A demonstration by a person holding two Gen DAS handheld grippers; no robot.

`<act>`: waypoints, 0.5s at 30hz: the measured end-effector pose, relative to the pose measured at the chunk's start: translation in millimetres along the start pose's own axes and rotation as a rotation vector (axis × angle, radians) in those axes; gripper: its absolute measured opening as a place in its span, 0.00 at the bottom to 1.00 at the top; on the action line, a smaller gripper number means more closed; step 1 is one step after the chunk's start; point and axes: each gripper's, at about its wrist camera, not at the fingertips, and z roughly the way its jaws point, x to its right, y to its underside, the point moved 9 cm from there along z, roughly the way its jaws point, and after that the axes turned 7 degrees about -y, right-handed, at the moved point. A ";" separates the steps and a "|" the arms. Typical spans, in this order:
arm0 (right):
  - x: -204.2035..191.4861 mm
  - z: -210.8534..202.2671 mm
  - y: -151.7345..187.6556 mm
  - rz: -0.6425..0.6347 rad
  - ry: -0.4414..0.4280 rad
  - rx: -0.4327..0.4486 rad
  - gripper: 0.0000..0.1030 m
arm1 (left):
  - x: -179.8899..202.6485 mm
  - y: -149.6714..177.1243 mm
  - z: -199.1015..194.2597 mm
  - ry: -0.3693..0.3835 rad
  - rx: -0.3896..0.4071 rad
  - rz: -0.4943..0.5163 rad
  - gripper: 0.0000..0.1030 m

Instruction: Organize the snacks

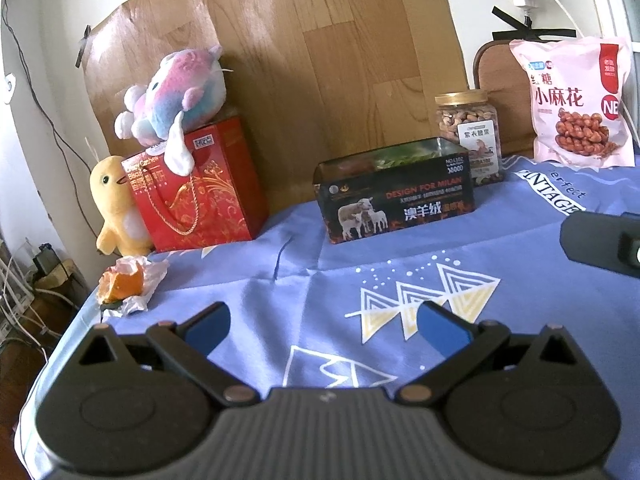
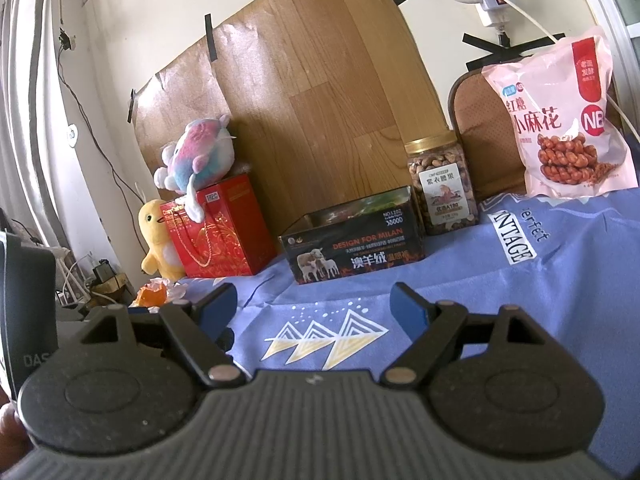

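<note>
Standing upright against the wall, a pink snack bag [image 1: 576, 104] printed with fried dough twists sits right of the nut jar [image 1: 472, 132], behind the open black box [image 1: 396, 196], as left gripper [image 1: 324, 324] and right gripper [image 2: 316, 308] hover wide, empty.

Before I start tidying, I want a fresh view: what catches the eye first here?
The big pink snack bag stands upright at the back right, beside a nut jar. A black box sits mid-table on the blue cloth. At the back left a pastel plush toy rests on a red gift bag.
</note>
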 end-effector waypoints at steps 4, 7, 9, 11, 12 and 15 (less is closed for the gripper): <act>0.1 0.1 0.2 0.000 0.000 0.000 0.83 | 1.5 0.6 -0.2 0.004 -0.003 -0.001 1.00; -0.1 0.2 0.6 0.002 0.002 0.000 0.83 | 1.8 1.1 -0.3 0.004 -0.004 -0.001 1.00; -0.2 0.2 0.7 0.001 0.002 0.000 0.83 | 2.1 1.5 -0.3 0.005 -0.005 -0.002 1.00; -0.3 0.1 0.7 0.002 0.002 0.000 0.83 | 2.3 1.9 -0.3 0.005 -0.006 -0.002 1.00; -0.5 0.3 0.8 0.002 0.002 0.000 0.83 | 2.3 1.9 -0.3 0.006 -0.006 -0.003 1.00; -0.3 0.0 1.6 0.003 0.004 0.000 0.83 | 2.9 2.9 0.0 0.010 -0.008 -0.004 1.00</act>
